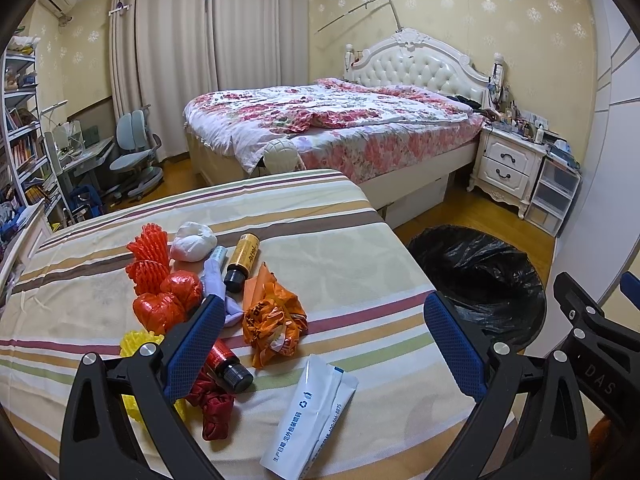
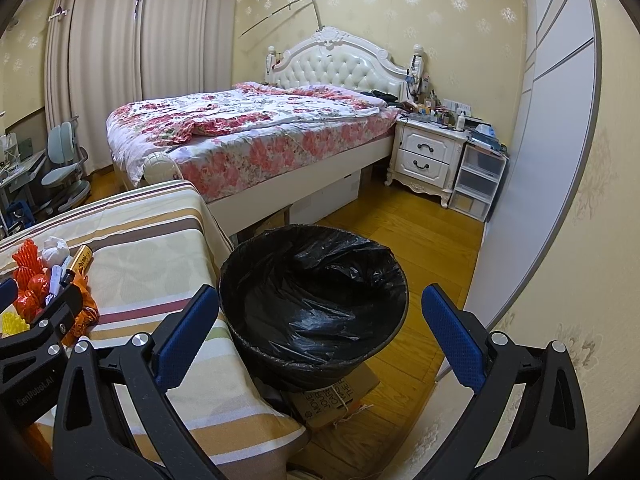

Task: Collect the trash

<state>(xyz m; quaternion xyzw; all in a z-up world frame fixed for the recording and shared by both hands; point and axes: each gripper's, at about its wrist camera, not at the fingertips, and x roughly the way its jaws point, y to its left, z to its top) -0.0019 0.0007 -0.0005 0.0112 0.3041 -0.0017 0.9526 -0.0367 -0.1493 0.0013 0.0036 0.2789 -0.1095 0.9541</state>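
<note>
Trash lies on the striped table (image 1: 344,240): red foam nets (image 1: 148,256), a white paper ball (image 1: 193,241), a yellow bottle (image 1: 243,256), an orange plastic bag (image 1: 274,322), a red bottle (image 1: 228,364), dark red cloth (image 1: 212,408), yellow foam net (image 1: 138,340) and a white packet (image 1: 310,416). My left gripper (image 1: 324,344) hangs open over the table's near part, nothing between its fingers. My right gripper (image 2: 316,344) is open above the bin with the black liner (image 2: 314,304), which stands right of the table. The bin (image 1: 480,280) also shows in the left wrist view.
A cardboard box (image 2: 336,400) sits under the bin on the wooden floor. Beyond are a bed with a floral cover (image 2: 256,132), a white nightstand (image 2: 428,156), plastic drawers (image 2: 478,184), a white wardrobe (image 2: 552,120) on the right, and a desk chair (image 1: 136,152) and bookshelf (image 1: 24,136) on the left.
</note>
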